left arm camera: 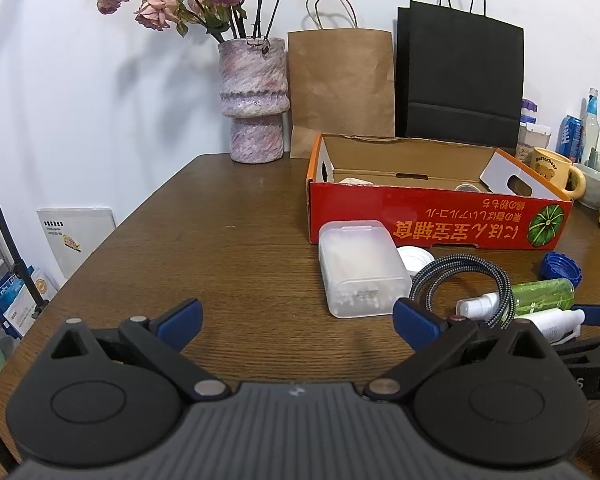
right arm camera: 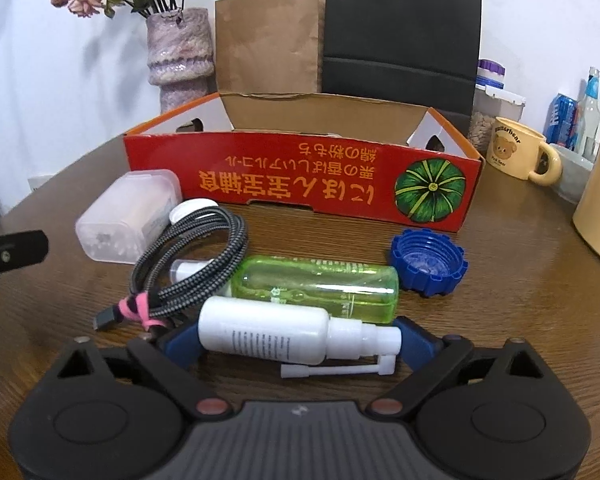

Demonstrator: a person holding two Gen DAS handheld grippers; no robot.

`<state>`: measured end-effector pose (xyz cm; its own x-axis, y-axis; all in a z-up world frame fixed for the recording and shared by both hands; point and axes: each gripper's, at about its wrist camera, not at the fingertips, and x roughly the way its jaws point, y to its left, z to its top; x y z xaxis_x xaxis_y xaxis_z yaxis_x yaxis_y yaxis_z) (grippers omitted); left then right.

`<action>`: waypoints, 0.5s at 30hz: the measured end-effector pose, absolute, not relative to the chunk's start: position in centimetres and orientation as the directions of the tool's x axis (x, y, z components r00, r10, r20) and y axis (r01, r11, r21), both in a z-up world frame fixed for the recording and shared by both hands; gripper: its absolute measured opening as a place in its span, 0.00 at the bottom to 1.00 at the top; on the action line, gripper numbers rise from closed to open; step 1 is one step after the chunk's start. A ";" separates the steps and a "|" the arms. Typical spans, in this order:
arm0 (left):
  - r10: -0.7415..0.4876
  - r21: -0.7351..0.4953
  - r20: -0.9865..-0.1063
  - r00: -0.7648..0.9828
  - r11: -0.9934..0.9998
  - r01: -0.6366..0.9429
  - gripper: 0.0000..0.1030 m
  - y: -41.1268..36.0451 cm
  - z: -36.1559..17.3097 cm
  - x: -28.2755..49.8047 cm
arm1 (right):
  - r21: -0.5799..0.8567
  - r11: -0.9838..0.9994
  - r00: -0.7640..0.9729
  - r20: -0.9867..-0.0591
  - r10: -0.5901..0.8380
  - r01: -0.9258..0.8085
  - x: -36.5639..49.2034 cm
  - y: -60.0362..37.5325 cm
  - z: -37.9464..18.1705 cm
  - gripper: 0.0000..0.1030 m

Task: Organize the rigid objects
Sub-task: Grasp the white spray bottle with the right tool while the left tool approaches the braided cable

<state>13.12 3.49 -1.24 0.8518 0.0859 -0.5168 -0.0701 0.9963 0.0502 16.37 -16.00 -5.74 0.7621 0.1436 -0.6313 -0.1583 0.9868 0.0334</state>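
A white spray bottle (right arm camera: 268, 330) lies on its side on the wooden table, lengthwise between the fingers of my right gripper (right arm camera: 298, 340). The jaws stand wide and open, one blue pad near each end of the bottle. Just beyond lie a green bottle (right arm camera: 320, 284), a blue cap (right arm camera: 428, 260), a coiled braided cable (right arm camera: 196, 256) and a clear swab box (right arm camera: 128, 216). Behind them stands the open red cardboard box (right arm camera: 300, 184). My left gripper (left arm camera: 298, 316) is open over bare table, left of the swab box (left arm camera: 360, 268), holding nothing.
A pink vase (left arm camera: 254, 100) with dried roses, a brown paper bag (left arm camera: 340, 88) and a black paper bag (left arm camera: 460, 80) stand against the wall behind the box. A yellow mug (right arm camera: 516, 148), cans and bottles crowd the right side. The table's left edge (left arm camera: 112, 240) is near.
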 end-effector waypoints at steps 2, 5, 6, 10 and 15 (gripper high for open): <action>0.089 0.051 -0.518 0.851 0.996 -0.073 1.00 3.5 -1.3 13.2 | 0.024 0.987 0.772 -0.620 0.138 -0.157 16.1 -16.0 -5.6 0.95; 0.094 0.051 -0.517 0.851 0.996 -0.079 1.00 3.5 -1.3 13.2 | 0.016 0.987 0.790 -0.598 0.136 -0.158 15.5 -16.1 -5.3 0.95; 0.096 0.051 -0.517 0.851 0.995 -0.082 1.00 3.5 -1.3 13.2 | 0.016 0.987 0.796 -0.590 0.137 -0.158 15.3 -16.2 -5.2 0.95; 0.119 0.061 -0.522 0.845 0.993 -0.102 1.00 3.5 -1.6 13.5 | 0.018 0.988 0.821 -0.554 0.140 -0.157 14.6 -16.6 -4.5 0.95; 0.123 0.052 -0.532 0.838 0.992 -0.113 1.00 3.6 -1.6 14.0 | 0.028 0.988 0.849 -0.509 0.143 -0.150 13.9 -17.8 -3.8 0.95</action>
<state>13.99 3.56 -1.64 0.8380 0.1231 -0.5317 -0.1129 0.9923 0.0518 13.90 -17.80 -3.76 0.8488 0.1428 -0.5091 -0.1497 0.9883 0.0277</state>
